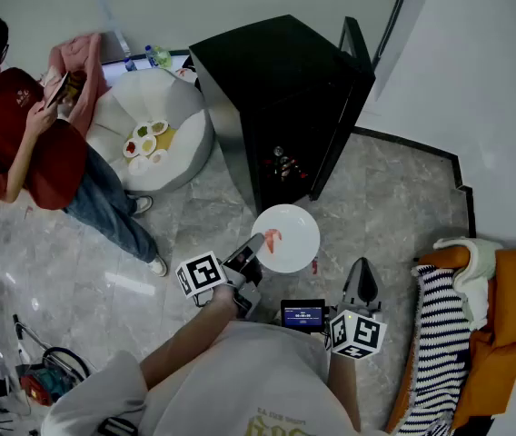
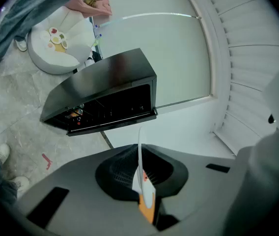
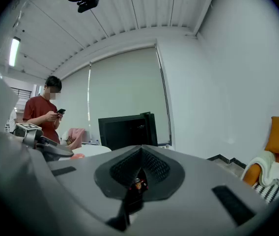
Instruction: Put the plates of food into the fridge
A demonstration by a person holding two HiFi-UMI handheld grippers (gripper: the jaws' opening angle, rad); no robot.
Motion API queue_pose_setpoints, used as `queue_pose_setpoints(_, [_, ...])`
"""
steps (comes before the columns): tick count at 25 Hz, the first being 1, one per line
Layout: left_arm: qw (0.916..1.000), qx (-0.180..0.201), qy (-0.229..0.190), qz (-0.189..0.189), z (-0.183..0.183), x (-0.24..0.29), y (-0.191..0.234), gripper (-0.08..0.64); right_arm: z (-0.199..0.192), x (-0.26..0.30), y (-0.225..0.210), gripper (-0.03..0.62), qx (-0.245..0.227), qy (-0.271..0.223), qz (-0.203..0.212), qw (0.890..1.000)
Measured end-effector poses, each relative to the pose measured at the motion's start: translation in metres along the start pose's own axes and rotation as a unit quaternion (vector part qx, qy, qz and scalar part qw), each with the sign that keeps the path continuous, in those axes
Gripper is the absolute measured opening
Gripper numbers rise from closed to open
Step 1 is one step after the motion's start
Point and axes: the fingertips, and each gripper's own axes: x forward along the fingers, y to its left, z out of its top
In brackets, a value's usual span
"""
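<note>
Grey marble floor [image 1: 394, 198] bears a black boxy fridge [image 1: 276, 89]. Just before its open front, the left gripper [image 1: 254, 245] clamps a round white plate [image 1: 292, 236] carrying red food [image 1: 272, 238] by its rim. Farther from the fridge, the right gripper [image 1: 360, 284] is closed, empty.

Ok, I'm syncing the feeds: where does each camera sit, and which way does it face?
Head view: on the head, looking down at fridge, plate; forearms show.
Left gripper view: on left hand-held gripper, facing fridge; jaws grip plate.
Right gripper view: on right hand-held gripper, facing fridge; jaws shut.
All share the fridge.
</note>
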Motion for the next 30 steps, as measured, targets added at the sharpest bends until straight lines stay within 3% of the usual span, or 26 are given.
queue_pose_setpoints(30, [0.9996,-0.007,-0.025,0.006,-0.031,0.001,-0.008,0.018,0.002,-0.018,-0.035,0.009,0.017,-0.011,0.013,1.000])
